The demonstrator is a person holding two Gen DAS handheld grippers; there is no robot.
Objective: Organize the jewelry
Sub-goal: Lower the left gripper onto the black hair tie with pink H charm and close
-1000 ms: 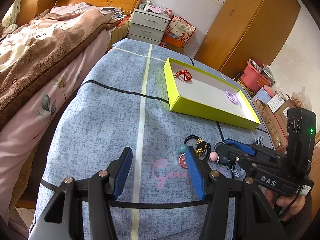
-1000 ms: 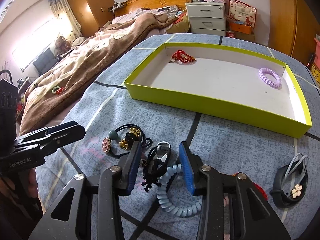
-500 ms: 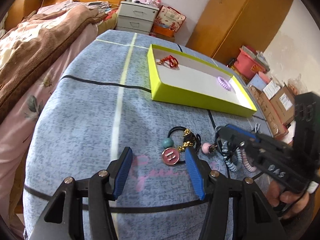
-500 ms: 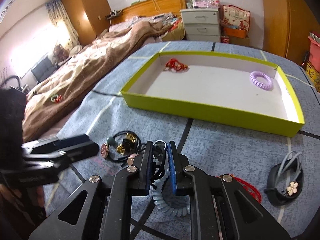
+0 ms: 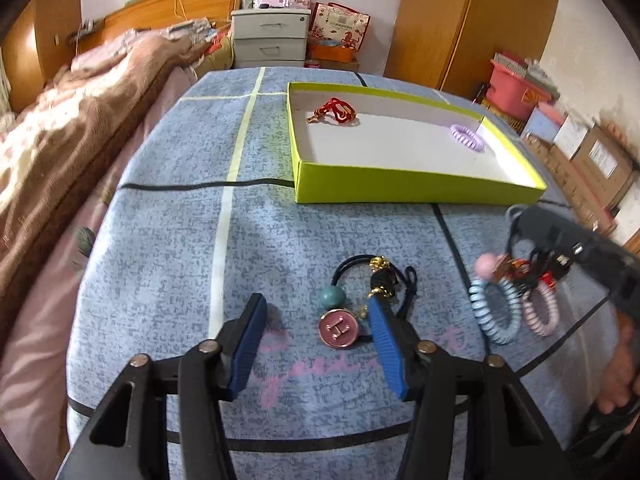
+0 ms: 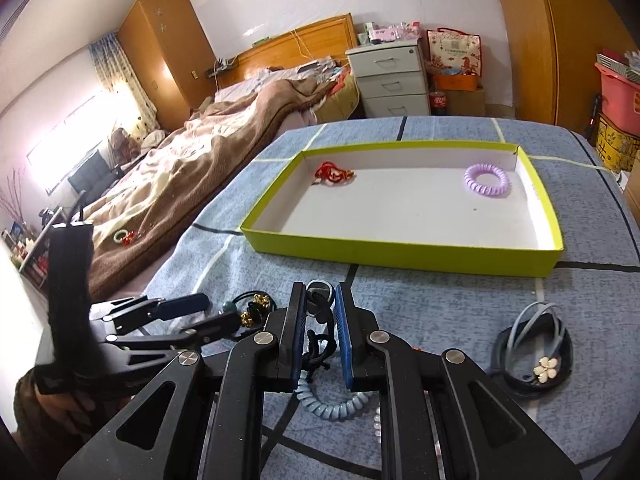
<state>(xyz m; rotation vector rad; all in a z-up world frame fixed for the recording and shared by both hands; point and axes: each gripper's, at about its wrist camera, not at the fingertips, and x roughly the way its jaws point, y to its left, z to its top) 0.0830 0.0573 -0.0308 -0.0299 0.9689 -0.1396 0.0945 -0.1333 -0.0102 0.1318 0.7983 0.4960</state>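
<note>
Fingers (image 6: 344, 332) of the right gripper (image 6: 320, 340) clamp a tangled, partly hidden hair-tie bundle (image 6: 320, 312); left gripper (image 5: 316, 344) closing, empty.

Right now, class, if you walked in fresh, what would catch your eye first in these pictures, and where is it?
First, the yellow-green tray at the far side of the blue cloth, with a red cord charm and a purple coil tie lying apart inside. Nearer, the right gripper is shut on a tangle of coil ties and charms, lifted off the cloth. The left gripper is closing over a pink round pendant.
</note>
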